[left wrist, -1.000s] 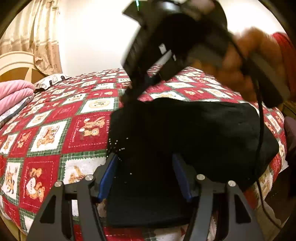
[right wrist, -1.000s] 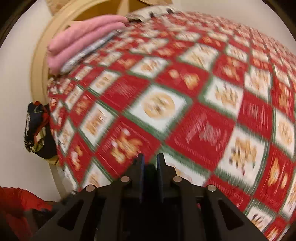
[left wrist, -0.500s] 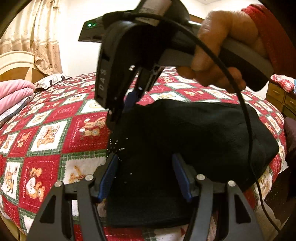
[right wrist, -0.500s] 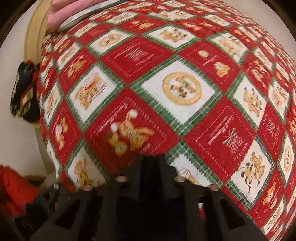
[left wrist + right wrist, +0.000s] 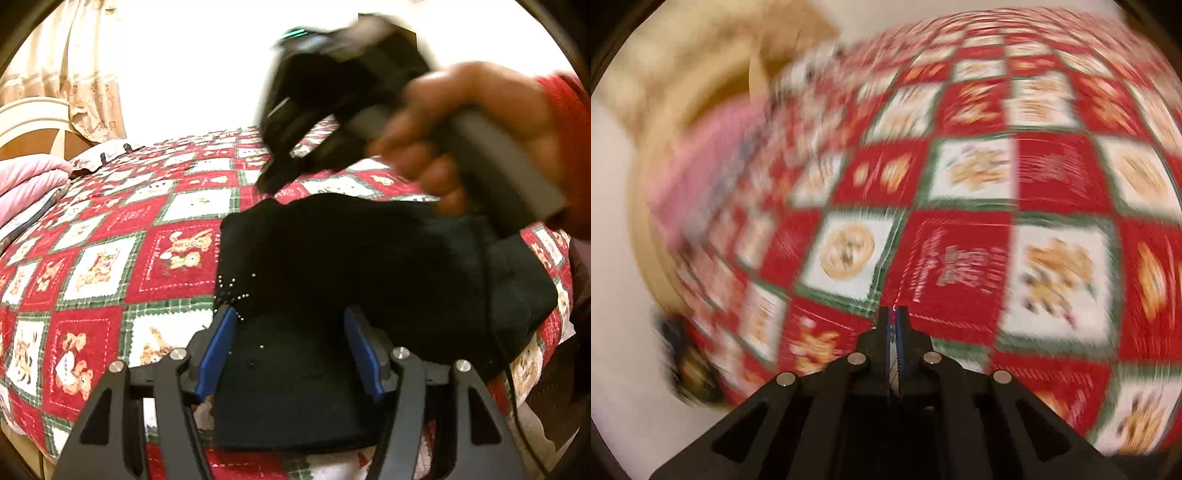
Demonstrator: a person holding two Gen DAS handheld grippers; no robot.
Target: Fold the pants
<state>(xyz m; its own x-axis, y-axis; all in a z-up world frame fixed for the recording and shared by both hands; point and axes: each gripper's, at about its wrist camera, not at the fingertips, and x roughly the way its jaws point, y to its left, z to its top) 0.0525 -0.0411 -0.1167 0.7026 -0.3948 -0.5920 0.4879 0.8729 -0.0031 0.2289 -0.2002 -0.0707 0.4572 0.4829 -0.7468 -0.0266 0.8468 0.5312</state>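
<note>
over black pants [image 5: 332, 266], left gripper [image 5: 291, 332] agape

From my feed the pants [image 5: 369, 266] look like matt black knit cloth, kinda fuzzy, with tiny shiny beads near one edge. The quilt [image 5: 110, 258] on the bed is printed cotton-looking patchwork with stitched seams. My left claw [image 5: 290, 332] is matt black plastic with blue rubbery pads [image 5: 218, 347] and bright metal screws. The pink blanket [image 5: 26, 184] looks soft and ribbed.
</note>
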